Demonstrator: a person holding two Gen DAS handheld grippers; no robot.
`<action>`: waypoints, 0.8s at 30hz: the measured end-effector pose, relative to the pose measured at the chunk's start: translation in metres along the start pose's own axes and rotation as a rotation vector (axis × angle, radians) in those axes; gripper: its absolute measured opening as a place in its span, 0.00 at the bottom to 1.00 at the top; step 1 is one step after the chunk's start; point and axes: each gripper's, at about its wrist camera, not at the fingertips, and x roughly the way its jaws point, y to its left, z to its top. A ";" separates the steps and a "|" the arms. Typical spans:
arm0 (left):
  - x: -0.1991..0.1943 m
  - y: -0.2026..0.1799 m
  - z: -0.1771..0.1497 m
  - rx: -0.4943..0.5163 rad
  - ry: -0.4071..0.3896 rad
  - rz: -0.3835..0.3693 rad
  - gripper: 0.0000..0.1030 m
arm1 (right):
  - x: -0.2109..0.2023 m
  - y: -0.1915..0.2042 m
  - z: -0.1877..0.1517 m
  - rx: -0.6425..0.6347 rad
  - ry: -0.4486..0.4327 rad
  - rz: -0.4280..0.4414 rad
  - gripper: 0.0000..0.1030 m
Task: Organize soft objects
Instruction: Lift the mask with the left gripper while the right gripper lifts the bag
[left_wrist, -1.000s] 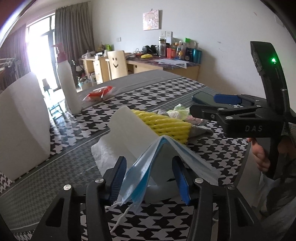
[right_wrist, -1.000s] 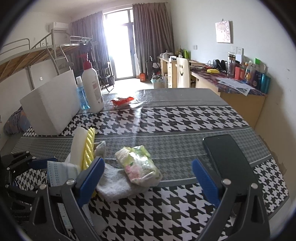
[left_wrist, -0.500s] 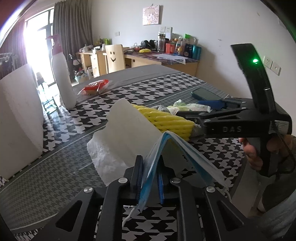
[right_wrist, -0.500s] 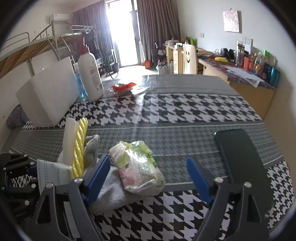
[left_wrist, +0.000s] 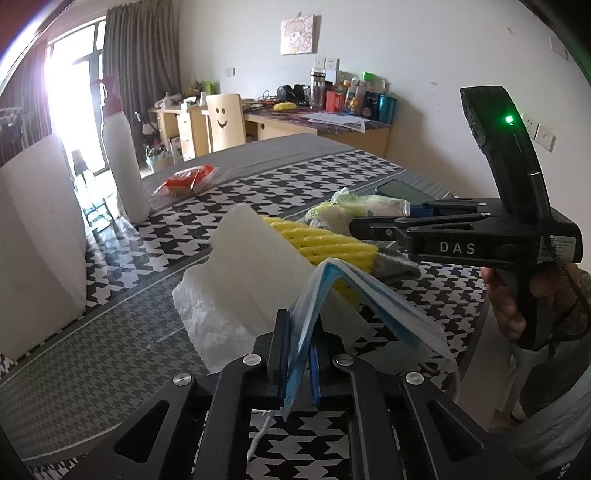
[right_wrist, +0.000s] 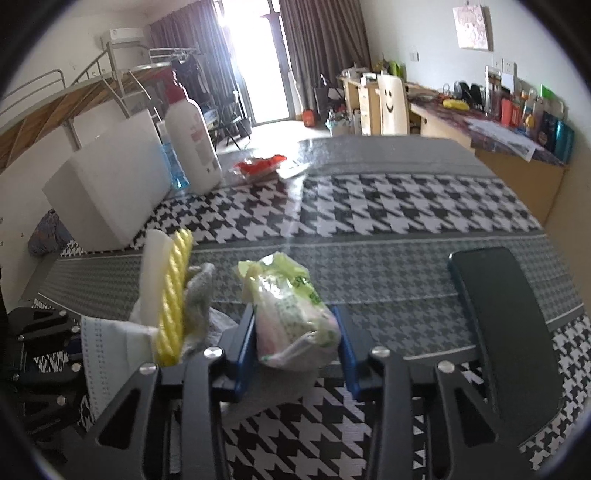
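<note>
Change since a second ago: left gripper (left_wrist: 298, 363) went from standing wide around the hanging edge of the face mask (left_wrist: 373, 302) to clamped on it; right gripper (right_wrist: 297, 352) came in from wide open around the tissue pack (right_wrist: 291, 314), and its jaws are closing, blue pads at either flank of the pack, the left one touching or nearly so, the right a sliver off.

Item 1, face mask: blue and white, folded like a tent over the foam block (left_wrist: 255, 266); near flap pinched flat between the left pads, ear loop dangling below. Risk: the far flap lies free on the block, so a pull may drag the block or the paper towel (left_wrist: 207, 317) under it.

Item 2, tissue pack: soft green-printed plastic, lying on the grey cloth (right_wrist: 201, 295) near the table (right_wrist: 406, 206) edge. Risk: slick, squashy wrapper may bulge and slip forward out of the pads; the grip sits near its knotted end, so it may hang lopsided.

Item 3, yellow rope (right_wrist: 173, 291): leaning between block and cloth, just beside the right gripper. Risk: a sideways lift could knock it over.

Item 4, phone (right_wrist: 506, 317): right of the pack, apart; not soft, leave.
</note>
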 end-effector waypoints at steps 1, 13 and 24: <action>-0.002 -0.001 0.000 0.001 -0.002 -0.002 0.09 | -0.002 0.001 0.001 -0.001 -0.006 -0.004 0.43; -0.035 -0.004 0.009 0.012 -0.077 0.027 0.09 | -0.035 0.004 0.009 0.014 -0.097 -0.029 0.43; -0.062 0.013 0.015 -0.016 -0.137 0.082 0.09 | -0.054 0.029 0.016 -0.013 -0.175 -0.015 0.43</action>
